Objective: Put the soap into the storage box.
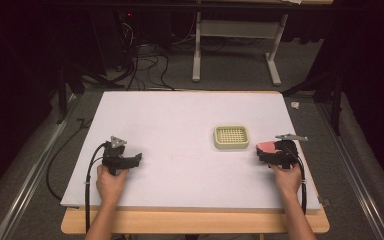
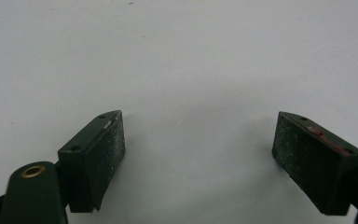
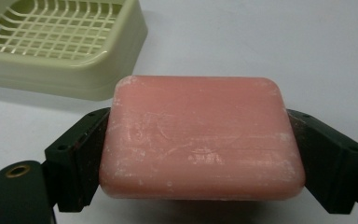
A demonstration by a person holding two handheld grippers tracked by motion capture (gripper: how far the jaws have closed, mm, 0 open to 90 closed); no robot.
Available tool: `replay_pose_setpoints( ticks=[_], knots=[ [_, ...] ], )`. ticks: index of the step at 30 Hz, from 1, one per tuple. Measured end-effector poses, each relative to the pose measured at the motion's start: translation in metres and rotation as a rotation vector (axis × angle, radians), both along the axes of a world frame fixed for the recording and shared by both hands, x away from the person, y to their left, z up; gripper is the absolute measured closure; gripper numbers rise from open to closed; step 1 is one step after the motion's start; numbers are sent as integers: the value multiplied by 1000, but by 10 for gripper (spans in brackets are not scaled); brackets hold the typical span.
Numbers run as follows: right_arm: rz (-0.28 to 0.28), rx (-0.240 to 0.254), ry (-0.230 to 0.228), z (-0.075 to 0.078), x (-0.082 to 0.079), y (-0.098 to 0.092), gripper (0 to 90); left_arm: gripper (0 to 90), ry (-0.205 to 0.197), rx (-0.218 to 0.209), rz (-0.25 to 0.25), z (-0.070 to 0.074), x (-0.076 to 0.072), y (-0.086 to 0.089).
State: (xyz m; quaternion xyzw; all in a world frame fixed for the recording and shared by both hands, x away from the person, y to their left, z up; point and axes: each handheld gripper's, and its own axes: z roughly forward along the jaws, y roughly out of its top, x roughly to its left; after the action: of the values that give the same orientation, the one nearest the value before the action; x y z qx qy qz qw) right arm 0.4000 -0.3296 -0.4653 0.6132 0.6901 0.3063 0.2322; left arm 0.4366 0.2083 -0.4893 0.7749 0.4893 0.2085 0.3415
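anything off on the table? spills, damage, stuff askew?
Nothing stands out. The soap dish sits flat and empty on the white table cover. The pink soap bar is scuffed with pale marks but whole, clamped in the right gripper. The left gripper is open and empty. No spills.

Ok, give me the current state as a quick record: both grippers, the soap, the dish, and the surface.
left gripper: open, nothing between the jaws, low over the white mat
right gripper: shut on the pink soap bar
pink soap bar: gripped by its two short ends, broad face up
soap dish: pale green, grid insert, nothing in it, on the mat just left of the soap
white mat: covers the wooden table
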Motion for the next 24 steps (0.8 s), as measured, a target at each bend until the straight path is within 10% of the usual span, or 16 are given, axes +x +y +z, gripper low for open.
replay_pose_setpoints(
  ticks=[24],
  knots=[
    [109,83,-37,19,-14,9,136,174,0,0,0,0,0,0]
  ],
)
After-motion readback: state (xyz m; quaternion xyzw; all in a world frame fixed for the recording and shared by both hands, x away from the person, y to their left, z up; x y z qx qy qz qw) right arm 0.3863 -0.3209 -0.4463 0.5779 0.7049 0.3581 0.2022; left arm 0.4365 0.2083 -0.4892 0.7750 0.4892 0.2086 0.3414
